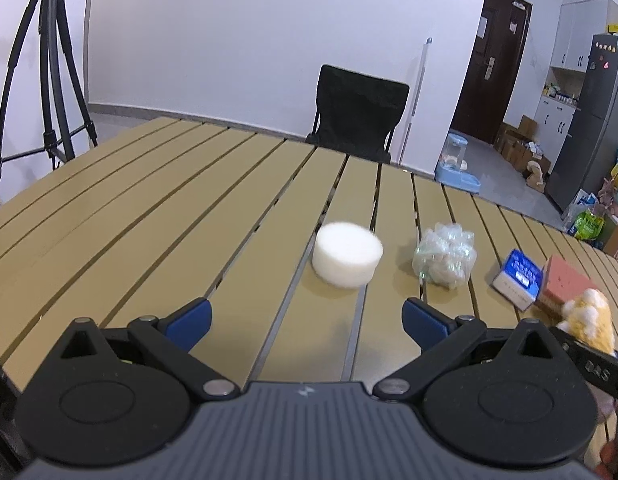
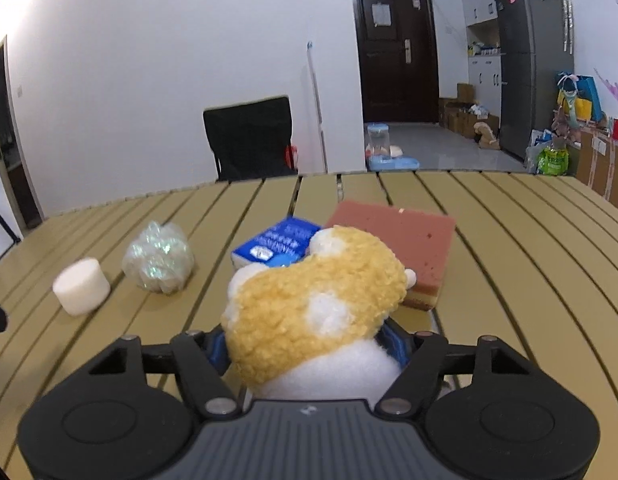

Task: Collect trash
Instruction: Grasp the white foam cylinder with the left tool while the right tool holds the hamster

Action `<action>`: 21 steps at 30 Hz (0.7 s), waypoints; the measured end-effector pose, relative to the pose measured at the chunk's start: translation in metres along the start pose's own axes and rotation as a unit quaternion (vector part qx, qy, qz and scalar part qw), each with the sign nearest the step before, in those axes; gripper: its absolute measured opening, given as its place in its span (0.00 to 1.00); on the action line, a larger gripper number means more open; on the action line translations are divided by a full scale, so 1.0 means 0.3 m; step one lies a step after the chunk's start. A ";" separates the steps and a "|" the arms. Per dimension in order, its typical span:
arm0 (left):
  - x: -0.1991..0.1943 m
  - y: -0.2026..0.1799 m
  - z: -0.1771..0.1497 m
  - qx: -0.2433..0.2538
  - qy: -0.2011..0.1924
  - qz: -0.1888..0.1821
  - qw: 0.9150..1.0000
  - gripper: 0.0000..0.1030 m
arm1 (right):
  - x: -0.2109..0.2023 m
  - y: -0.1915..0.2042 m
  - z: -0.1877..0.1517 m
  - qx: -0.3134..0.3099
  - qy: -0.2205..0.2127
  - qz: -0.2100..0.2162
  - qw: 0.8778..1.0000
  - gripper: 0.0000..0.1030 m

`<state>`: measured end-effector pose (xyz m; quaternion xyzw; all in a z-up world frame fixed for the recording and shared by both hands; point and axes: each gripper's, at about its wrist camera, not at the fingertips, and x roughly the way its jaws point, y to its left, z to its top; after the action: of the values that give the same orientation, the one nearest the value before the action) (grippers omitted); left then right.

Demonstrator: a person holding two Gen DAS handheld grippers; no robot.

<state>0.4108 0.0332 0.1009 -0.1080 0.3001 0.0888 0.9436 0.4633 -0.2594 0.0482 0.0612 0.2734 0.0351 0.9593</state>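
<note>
While on the counter [image 1: 149, 208]: white foam block [image 1: 347, 255]
left gripper [image 1: 307, 322]: wide, holding nothing;
right gripper [image 2: 307, 346]: holding the fluffy toy [image 2: 317, 300]

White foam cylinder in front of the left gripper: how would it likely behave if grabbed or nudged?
The foam cylinder looks porous, so probably very light and squashy under the fingers. It stands on a flat end on the slatted table, so a nudge would likely slide it; tipped over, it could roll. The left gripper is open wide, apart from it.
</note>
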 end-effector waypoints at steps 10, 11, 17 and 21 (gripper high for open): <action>0.078 -0.031 0.072 0.005 -0.024 -0.019 1.000 1.00 | -0.109 -0.084 0.017 0.022 -0.047 -0.026 0.998 0.67; 0.091 -0.031 0.078 0.001 -0.024 -0.021 0.999 1.00 | -0.119 -0.093 0.020 0.025 -0.051 -0.029 0.998 0.67; 0.171 -0.038 0.107 0.000 -0.028 -0.021 0.999 1.00 | -0.156 -0.158 0.019 0.038 -0.070 -0.052 0.995 0.67; 0.220 -0.045 0.118 0.016 -0.029 -0.010 0.999 1.00 | -0.174 -0.201 0.016 0.044 -0.081 -0.068 0.993 0.67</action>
<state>0.4862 0.0362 0.0925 -0.0930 0.2735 0.0777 0.9542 0.4235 -0.3249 0.0711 0.0868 0.1999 -0.0476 0.9748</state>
